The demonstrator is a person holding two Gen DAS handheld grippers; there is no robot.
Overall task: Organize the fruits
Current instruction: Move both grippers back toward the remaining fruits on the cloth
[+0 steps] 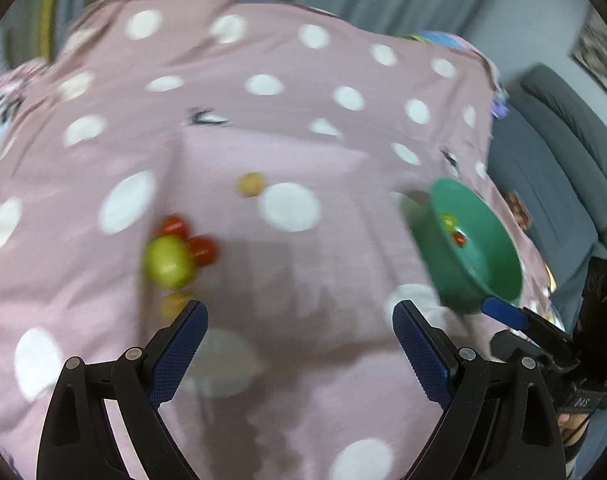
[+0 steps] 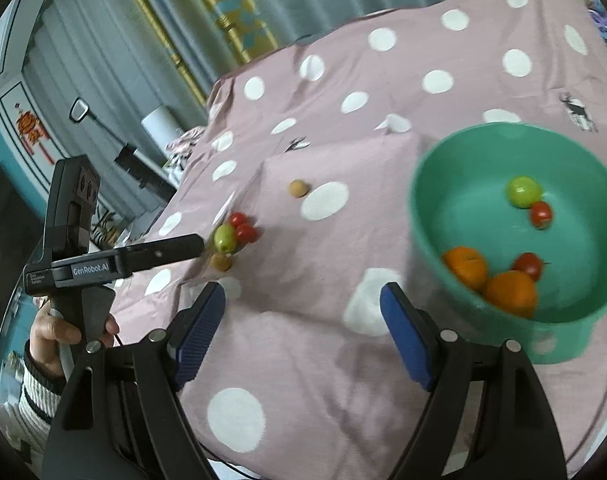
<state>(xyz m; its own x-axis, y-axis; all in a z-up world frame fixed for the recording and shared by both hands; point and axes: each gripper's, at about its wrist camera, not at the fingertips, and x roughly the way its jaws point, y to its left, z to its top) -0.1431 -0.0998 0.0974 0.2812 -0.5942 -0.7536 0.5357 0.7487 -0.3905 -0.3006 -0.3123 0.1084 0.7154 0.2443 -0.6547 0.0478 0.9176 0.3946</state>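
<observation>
Left gripper (image 1: 299, 320): I see my fingers spread wide, empty, near the loose fruit.
Right gripper (image 2: 303, 300): fingers wide apart, empty, just beside the bowl (image 2: 431, 240).
Bowl: green, on the spotted bedspread (image 2: 303, 360); holds two oranges (image 2: 511, 292), tomatoes, a green fruit.
Loose fruit (image 1: 169, 260): clustered well left of the bowl.

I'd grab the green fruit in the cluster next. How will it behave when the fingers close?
The green fruit looks round and smooth, so it may roll or slip. It touches two red tomatoes, which would probably be nudged. The soft polka-dot cloth may damp rolling.
</observation>
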